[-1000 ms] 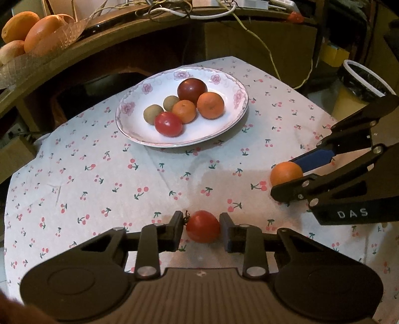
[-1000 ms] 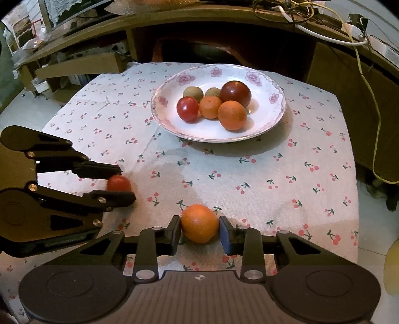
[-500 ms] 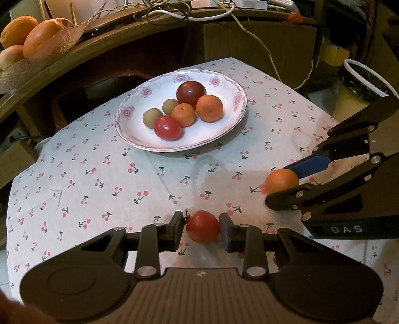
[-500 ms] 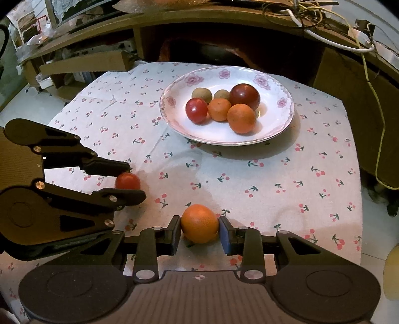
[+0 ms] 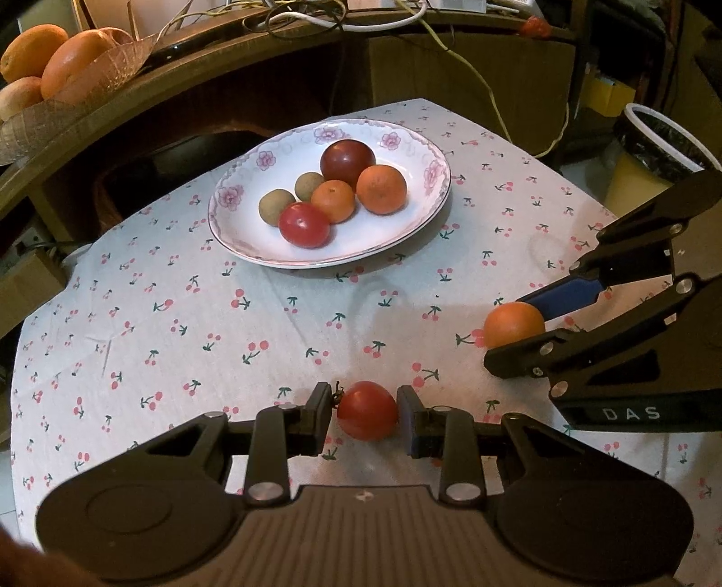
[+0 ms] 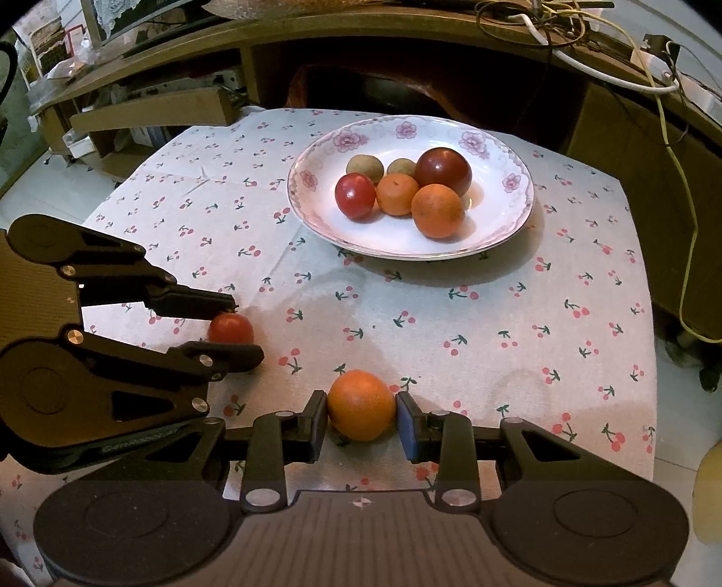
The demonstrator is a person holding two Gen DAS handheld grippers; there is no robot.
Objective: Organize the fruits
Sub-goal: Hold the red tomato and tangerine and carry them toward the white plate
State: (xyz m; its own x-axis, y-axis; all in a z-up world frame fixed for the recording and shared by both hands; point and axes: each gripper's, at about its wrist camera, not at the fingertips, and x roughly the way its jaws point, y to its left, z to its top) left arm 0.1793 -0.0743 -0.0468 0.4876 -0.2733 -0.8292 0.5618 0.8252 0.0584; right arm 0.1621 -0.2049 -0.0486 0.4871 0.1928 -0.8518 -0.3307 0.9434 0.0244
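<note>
My left gripper [image 5: 365, 408] is shut on a small red tomato [image 5: 366, 415], close to the cherry-print tablecloth [image 5: 225, 325] near its front edge. My right gripper [image 6: 361, 406] is shut on an orange [image 6: 361, 402], also low over the cloth. Each wrist view shows the other gripper at its side: the right gripper [image 5: 507, 329] with its orange [image 5: 512, 321], and the left gripper [image 6: 241, 328] with its tomato [image 6: 229, 327]. Farther back a flowered white plate [image 5: 246, 235] [image 6: 361, 237] carries several fruits: two oranges, a red tomato, a dark red fruit and two small brownish ones.
A wooden desk curves behind the table with cables [image 5: 316, 18] on top. A basket of oranges [image 5: 49, 54] sits on it at the far left. A white-rimmed bin [image 5: 663, 144] stands beyond the table's right edge. A cardboard box [image 6: 153, 113] lies at the back left.
</note>
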